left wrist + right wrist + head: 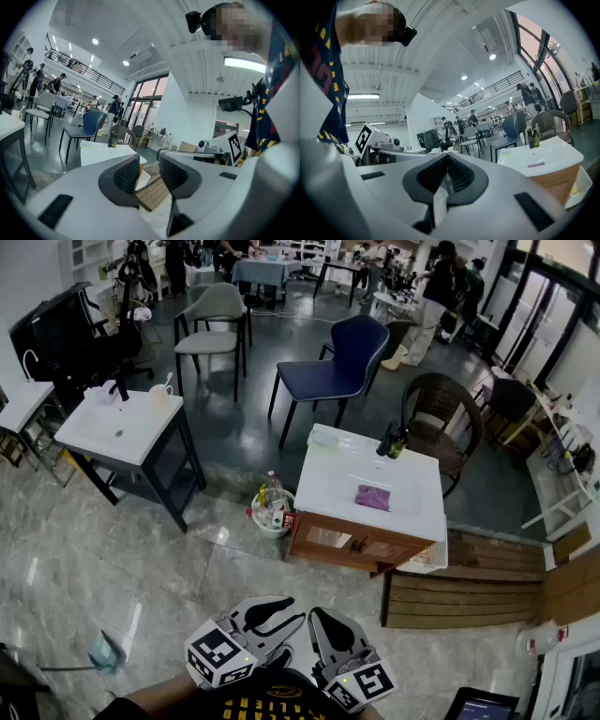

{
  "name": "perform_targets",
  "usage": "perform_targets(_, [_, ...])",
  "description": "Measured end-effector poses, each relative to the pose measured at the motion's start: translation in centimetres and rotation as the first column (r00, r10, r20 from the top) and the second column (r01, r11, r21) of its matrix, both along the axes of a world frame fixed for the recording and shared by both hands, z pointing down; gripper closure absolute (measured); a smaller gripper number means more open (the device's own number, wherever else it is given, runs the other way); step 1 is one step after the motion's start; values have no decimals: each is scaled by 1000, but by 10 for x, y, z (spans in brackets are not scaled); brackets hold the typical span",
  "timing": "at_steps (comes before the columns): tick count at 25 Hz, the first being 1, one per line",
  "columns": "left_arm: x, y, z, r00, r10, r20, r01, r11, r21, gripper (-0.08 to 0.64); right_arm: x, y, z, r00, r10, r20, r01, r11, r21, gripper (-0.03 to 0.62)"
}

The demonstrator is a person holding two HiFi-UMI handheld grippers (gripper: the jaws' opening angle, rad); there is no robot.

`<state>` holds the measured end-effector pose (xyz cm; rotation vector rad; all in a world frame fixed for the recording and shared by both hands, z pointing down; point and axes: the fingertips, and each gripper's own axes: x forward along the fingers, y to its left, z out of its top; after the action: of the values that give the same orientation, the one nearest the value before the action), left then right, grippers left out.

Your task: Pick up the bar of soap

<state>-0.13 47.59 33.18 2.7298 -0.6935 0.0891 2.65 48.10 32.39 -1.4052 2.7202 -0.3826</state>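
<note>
**Tongs empty at the waist, soap untouched across the floor**

Closest in, the grey left tongs (284,612) and the grey right tongs (322,622) sat side by side low against the person's body. Both pointed out over the glossy grey marble floor (141,559). The left tongs were closed down to a slim gap with nothing in it. The right tongs were pressed fully together, likewise empty.

The flat purple bar of soap (372,497) lay on the white-topped counter with a wooden front (412,486), towards its right half and well apart from both tongs. Two dark bottles (393,442) stood at the counter's far edge, clear of the soap.

By the look of it, nothing of the task had been done — the soap was unheld and no tongs were near it. What remained was all of it:

- walking up to the counter
- opening one pair of tongs
- setting them either side of the bar
- closing on it and lifting it

The bar's low, flat shape would probably call for a grip taken close to the counter top.
</note>
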Motion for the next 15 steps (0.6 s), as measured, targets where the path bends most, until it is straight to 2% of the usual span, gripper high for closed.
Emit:
perform_targets(7, [18,13,1,1000,-9,19,9,1000,-4,422,20,12,0,1000,-10,24,11,1000,-11,574])
perform_targets(15, [22,0,7,999,-16,42,16,1000,-14,422,23,-1,4,997,-13,76,14,1000,-22,572])
